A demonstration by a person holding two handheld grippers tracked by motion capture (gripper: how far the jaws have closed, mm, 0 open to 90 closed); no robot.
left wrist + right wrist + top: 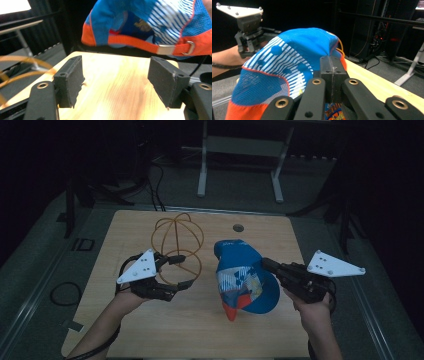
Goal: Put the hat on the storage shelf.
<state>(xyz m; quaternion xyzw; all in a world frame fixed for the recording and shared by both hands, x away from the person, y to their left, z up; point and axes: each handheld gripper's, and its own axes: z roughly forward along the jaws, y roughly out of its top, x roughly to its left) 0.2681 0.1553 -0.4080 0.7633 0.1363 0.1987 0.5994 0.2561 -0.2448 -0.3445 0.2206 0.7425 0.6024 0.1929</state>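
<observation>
Nearest, at the tabletop's (165, 330) front: right gripper (270, 265) level, jaws pressed together, pinching the rim of the blue-and-orange cap (245, 282). Cap held up off the wood, crown toward the left gripper, orange brim tip hanging lowest, strap and metal buckle (175, 48) on its back edge. Opposite, left gripper (176, 271) with jaws spread wide, nothing between them but bare wood; cap well apart from these jaws, ahead of and above them. Just beside the left gripper, touching or crossing near its jaws, a golden wire frame (177, 240) of round hoops standing on the tabletop. Farther back, a small round hole (238, 227) in the wood.
</observation>
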